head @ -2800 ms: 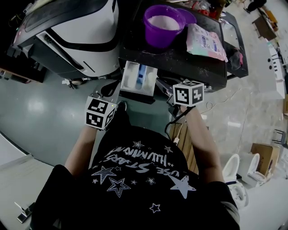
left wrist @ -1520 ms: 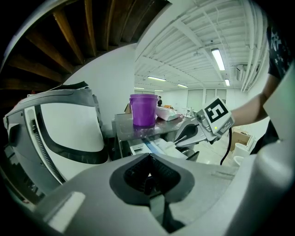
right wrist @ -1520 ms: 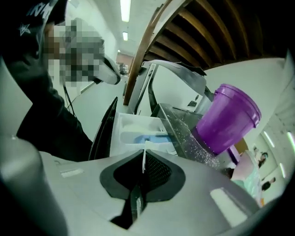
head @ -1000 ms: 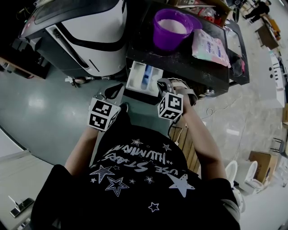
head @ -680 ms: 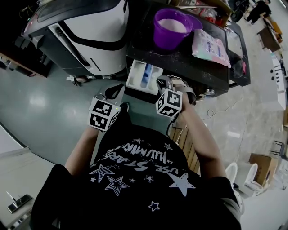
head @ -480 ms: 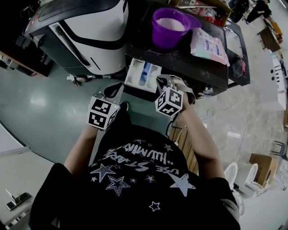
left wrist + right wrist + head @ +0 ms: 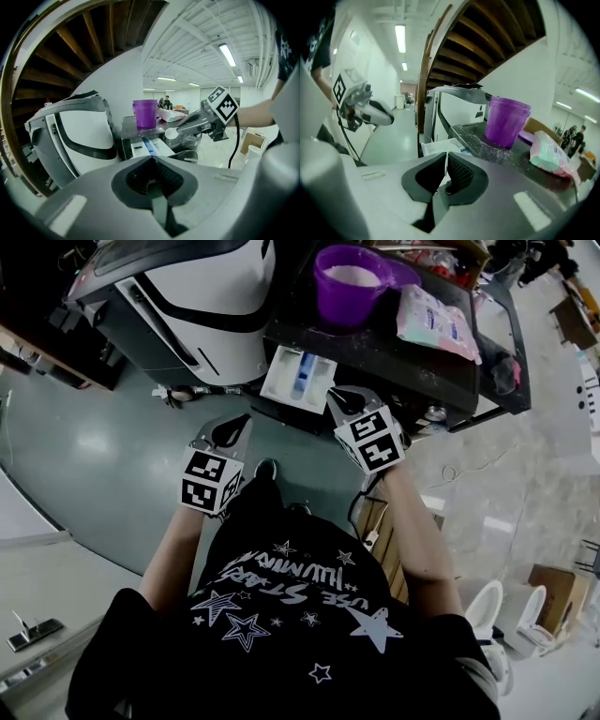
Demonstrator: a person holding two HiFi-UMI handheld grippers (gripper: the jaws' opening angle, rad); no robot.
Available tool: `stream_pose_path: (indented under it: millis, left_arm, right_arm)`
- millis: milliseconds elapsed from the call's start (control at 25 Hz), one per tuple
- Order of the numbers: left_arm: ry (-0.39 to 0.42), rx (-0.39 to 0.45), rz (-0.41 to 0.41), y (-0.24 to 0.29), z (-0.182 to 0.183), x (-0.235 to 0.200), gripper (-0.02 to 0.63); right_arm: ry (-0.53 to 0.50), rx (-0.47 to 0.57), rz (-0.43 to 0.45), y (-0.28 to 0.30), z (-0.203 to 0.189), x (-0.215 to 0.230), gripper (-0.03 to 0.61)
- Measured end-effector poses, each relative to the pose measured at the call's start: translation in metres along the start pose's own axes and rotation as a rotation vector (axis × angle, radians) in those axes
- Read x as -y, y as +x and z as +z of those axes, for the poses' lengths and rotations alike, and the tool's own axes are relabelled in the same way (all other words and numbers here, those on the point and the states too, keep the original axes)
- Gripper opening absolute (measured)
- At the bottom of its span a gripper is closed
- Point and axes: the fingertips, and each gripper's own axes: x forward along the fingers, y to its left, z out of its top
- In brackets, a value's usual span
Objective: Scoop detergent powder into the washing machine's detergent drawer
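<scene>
The white detergent drawer (image 7: pixel 298 374) stands pulled out from the dark washing machine (image 7: pixel 403 362), with a blue divider in it. On top of the machine a purple bucket (image 7: pixel 354 282) holds white powder. My right gripper (image 7: pixel 343 401) hovers just right of the drawer's front, shut on the handle of a white scoop (image 7: pixel 171 133); whether the scoop holds powder I cannot tell. My left gripper (image 7: pixel 228 435) hangs lower left of the drawer, shut and empty. The drawer (image 7: pixel 146 146) and bucket (image 7: pixel 506 120) also show in the gripper views.
A pink and green detergent bag (image 7: pixel 433 320) lies right of the bucket, with spilled powder on the machine top (image 7: pixel 487 140). A large white and black appliance (image 7: pixel 202 296) stands to the left. Grey floor (image 7: pixel 122 446) lies below, and a wooden slatted stand (image 7: pixel 380 531) is near my right arm.
The right gripper swung in from the right to the drawer's front, then eased a little right and turned. The left gripper has kept its place. My head view shifted slightly.
</scene>
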Motion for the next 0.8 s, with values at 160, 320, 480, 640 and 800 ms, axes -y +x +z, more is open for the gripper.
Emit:
stream_pose_path:
  millis: [160, 320, 480, 640, 800]
  left_arm:
    - [-0.004, -0.011, -0.011, -0.003, -0.004, 0.009, 0.001]
    - [-0.001, -0.027, -0.043, 0.004, -0.011, 0.019, 0.001]
    - [0.001, -0.025, -0.074, 0.004, -0.013, 0.024, 0.001]
    - [-0.012, -0.007, -0.078, -0.005, -0.015, 0.019, 0.001]
    - [-0.021, -0.005, -0.087, -0.026, -0.028, 0.011, 0.001]
  right_arm:
    - [0.102, 0.032, 0.015, -0.011, -0.003, -0.003, 0.035]
    - [0.155, 0.025, 0.007, -0.017, -0.016, -0.001, 0.035]
    - [0.211, 0.010, -0.007, -0.025, -0.028, -0.003, 0.035]
    - [0.257, 0.006, -0.017, -0.030, -0.031, -0.010, 0.035]
    - [0.265, -0.004, -0.026, -0.032, -0.027, -0.033, 0.035]
